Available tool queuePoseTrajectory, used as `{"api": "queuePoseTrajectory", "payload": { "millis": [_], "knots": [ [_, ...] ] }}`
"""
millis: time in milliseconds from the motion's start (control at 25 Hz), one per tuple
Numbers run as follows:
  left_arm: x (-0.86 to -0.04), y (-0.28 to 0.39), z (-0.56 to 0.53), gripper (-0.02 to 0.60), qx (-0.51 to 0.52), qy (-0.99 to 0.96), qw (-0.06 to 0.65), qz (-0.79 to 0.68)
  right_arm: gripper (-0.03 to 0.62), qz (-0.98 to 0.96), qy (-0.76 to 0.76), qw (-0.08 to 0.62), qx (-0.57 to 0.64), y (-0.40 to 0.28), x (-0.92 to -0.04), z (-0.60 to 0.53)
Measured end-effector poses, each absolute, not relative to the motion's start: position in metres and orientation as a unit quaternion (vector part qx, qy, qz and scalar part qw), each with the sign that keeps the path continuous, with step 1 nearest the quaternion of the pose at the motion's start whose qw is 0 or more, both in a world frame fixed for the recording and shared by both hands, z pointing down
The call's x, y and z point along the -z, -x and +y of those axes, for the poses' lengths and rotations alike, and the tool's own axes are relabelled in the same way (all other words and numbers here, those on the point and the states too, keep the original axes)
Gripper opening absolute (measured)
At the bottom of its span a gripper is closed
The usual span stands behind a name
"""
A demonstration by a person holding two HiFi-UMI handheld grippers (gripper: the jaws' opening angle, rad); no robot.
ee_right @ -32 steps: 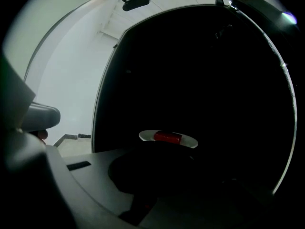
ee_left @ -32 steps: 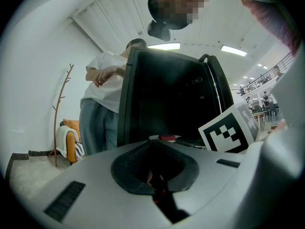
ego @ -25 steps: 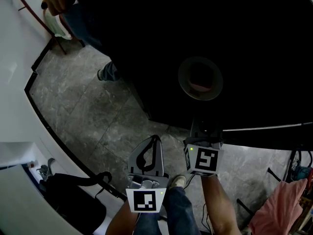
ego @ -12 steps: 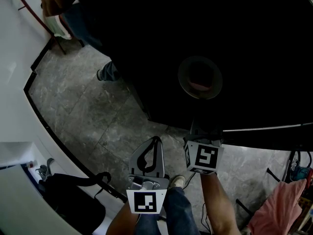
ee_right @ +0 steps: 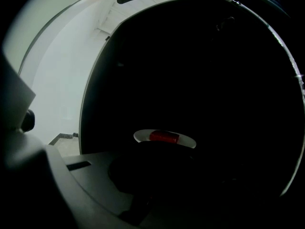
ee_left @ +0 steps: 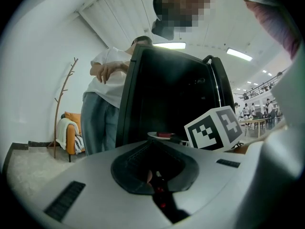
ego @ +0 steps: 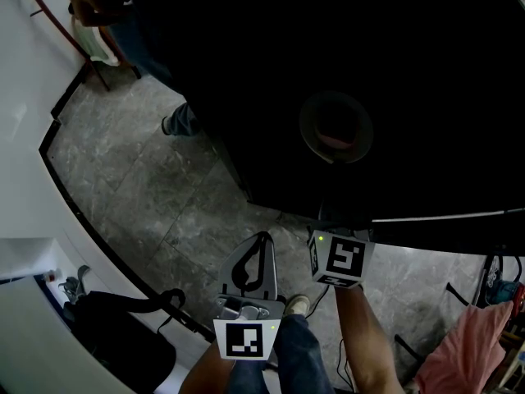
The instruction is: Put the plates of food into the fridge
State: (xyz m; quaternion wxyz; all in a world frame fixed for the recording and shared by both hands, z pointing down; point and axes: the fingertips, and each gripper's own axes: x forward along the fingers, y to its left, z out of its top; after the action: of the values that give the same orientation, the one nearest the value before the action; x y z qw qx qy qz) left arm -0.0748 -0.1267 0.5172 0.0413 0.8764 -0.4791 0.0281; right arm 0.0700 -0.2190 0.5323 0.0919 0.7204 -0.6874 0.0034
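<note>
The right gripper [ee_right: 162, 146] carried the plate [ego: 317, 126] level before the black fridge [ego: 369, 39], jaws apparently clamped on its rim; the left gripper [ego: 262, 238] hung shut, empty; the fridge door probably needed opening next.

Head view looks down; gripper views share plate [ee_right: 141, 137].

The head view is dim and underexposed: the black fridge [ego: 385, 72] swallows nearly all detail, the plate [ego: 335, 130] shows only as a faint ring, and the grey floor [ego: 148, 179] looks murky. The left gripper view is bright, lit by ceiling strip lights [ee_left: 169, 46] above a white wall [ee_left: 43, 80]. The right gripper view is mostly black, light only along its left side. Both gripper views bend strongly and darken at the corners.
</note>
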Motion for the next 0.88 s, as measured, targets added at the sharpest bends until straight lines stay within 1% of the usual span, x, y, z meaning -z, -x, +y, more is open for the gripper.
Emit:
{"api": "queuePoseTrajectory", "payload": {
  "millis": [320, 520, 880],
  "knots": [
    [-0.516, 0.075, -0.128, 0.006, -0.026, -0.876, 0.041, -0.480, 0.011, -0.685, -0.722, 0.095, 0.001, -0.073, -0.531, -0.226],
    [-0.520, 0.076, -0.128, 0.006, -0.029, -0.874, 0.054, -0.483, 0.011, -0.686, -0.721, 0.100, 0.009, -0.073, -0.532, -0.230],
    [-0.519, 0.077, -0.129, 0.006, -0.029, -0.875, 0.046, -0.482, 0.011, -0.687, -0.719, 0.102, 0.011, -0.074, -0.531, -0.240]
  ]
}}
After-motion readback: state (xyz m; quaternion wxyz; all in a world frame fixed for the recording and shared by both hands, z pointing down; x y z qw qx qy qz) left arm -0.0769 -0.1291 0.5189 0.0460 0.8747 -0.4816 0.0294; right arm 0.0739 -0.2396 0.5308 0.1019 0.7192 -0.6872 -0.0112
